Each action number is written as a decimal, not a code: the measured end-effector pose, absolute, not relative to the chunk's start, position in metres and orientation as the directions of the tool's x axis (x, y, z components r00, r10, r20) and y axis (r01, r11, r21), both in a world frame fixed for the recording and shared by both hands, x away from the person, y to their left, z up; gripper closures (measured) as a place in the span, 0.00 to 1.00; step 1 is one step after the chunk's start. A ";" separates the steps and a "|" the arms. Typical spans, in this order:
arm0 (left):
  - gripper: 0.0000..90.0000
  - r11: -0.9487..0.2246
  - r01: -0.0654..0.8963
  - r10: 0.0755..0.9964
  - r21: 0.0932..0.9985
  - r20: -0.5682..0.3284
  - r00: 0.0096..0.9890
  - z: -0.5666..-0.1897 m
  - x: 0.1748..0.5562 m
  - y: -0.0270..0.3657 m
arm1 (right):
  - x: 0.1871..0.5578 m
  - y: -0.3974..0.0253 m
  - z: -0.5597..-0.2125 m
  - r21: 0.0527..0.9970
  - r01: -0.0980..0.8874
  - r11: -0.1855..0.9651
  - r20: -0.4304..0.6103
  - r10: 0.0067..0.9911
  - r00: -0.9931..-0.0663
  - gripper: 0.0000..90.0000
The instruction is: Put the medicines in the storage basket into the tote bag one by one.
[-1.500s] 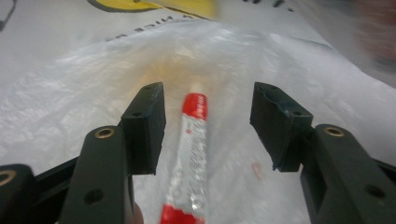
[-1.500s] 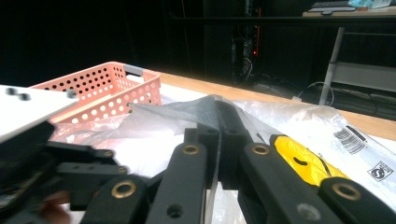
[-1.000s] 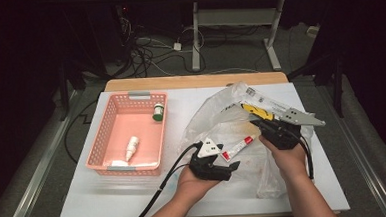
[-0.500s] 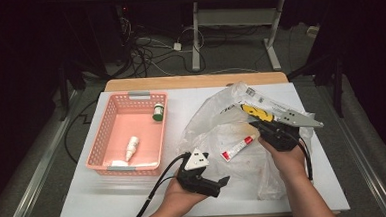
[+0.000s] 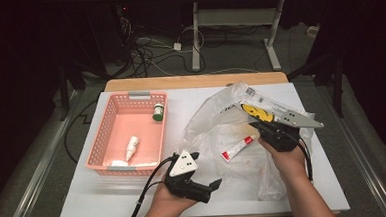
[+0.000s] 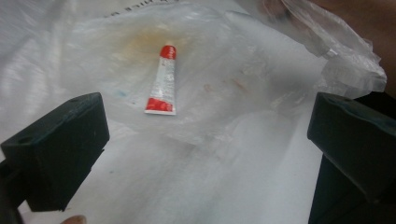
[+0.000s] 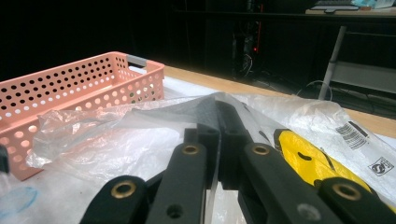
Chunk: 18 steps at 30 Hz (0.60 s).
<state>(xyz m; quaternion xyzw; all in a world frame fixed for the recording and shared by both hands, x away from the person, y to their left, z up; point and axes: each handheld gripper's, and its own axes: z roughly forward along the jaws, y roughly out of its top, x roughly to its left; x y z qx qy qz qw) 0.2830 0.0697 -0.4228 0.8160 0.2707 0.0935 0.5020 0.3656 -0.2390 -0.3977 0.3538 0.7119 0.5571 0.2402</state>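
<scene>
A: What sort of place was this?

B: A lab or test room. A white work table [image 5: 111,203] stood in a darkened space, with loose cables [image 5: 148,51] on the floor and an adjustable desk frame [image 5: 237,31] behind.

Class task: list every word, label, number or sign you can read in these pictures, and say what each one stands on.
No text can be read for certain.
Plastic bag: a barcode label and a small square symbol, both too small to read.
Plastic bag, far edge in the left gripper view: dark letters, cut off and blurred.
Red and white tube: print too blurred.
</scene>
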 end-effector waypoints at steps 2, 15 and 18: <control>0.00 -0.350 0.350 0.543 0.869 -0.117 0.832 -0.419 0.283 0.077 | 0.365 -0.239 -0.397 0.963 0.235 0.129 0.052 0.770 -0.636 1.00; 0.00 -0.339 0.366 0.657 0.867 -0.060 0.751 -0.409 0.287 0.128 | 0.364 -0.239 -0.397 0.963 0.234 0.131 0.050 0.768 -0.638 1.00; 0.00 -0.318 0.379 0.684 0.869 -0.066 0.726 -0.407 0.290 0.141 | 0.364 -0.239 -0.397 0.964 0.234 0.127 0.053 0.770 -0.636 1.00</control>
